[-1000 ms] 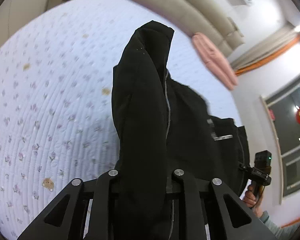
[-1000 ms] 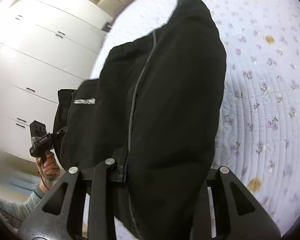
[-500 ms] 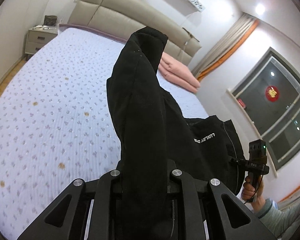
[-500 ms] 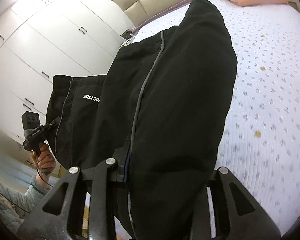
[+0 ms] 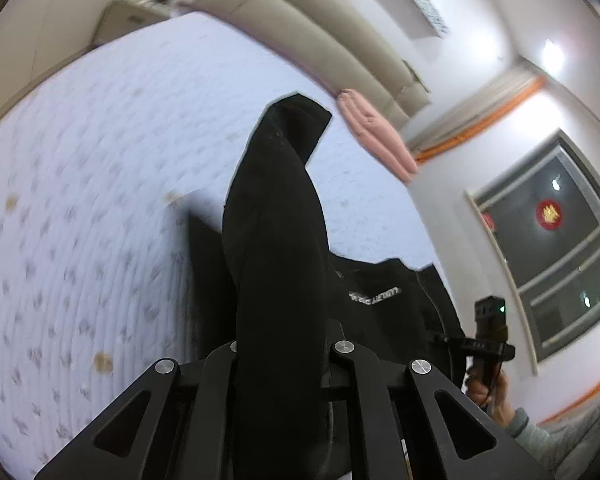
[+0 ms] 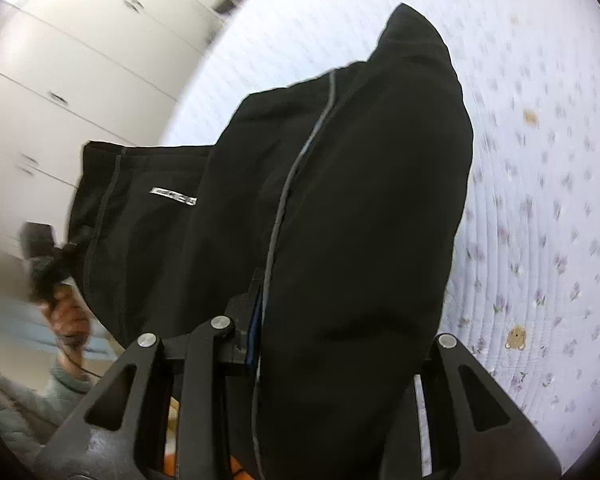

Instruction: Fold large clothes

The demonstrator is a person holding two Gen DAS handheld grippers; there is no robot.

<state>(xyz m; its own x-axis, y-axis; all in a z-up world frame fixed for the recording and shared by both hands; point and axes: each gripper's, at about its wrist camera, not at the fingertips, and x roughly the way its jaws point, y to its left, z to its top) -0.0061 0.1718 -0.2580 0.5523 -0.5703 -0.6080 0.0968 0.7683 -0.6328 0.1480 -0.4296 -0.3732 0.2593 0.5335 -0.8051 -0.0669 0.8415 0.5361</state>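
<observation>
Change since earlier frames: both cameras have tipped back down toward the bed; the beige headboard has slid to the upper edge of the left view and the bedspread again fills the frame. Motion blur shows in both views.
Garment: black fabric trousers with a grey side stripe (image 6: 364, 208), held up in the air between the two grippers, over the bed. One leg rises up the centre of each frame; the waistband with a white printed logo (image 5: 374, 295) spans across, lower right in the left view, centre left in the right view.
Left gripper (image 5: 280, 354): clamped on one side of the trousers; cloth fills the gap between its black fingers.
Right gripper (image 6: 328, 344): likewise closed on the opposite side, cloth draped over the fingers.
Surface: white quilted bedspread with small floral print (image 5: 80, 220), left in the left view, right in the right view.
Background: folded pink blanket (image 5: 374, 136) upper right of centre; white wardrobe doors (image 6: 60, 60) upper left.
Step in hand (judged): carrying the lifted trousers down to the bed for spreading.
Next move (judged): lower both grippers evenly, keep the waistband taut, and lay the legs flat before any fold.
</observation>
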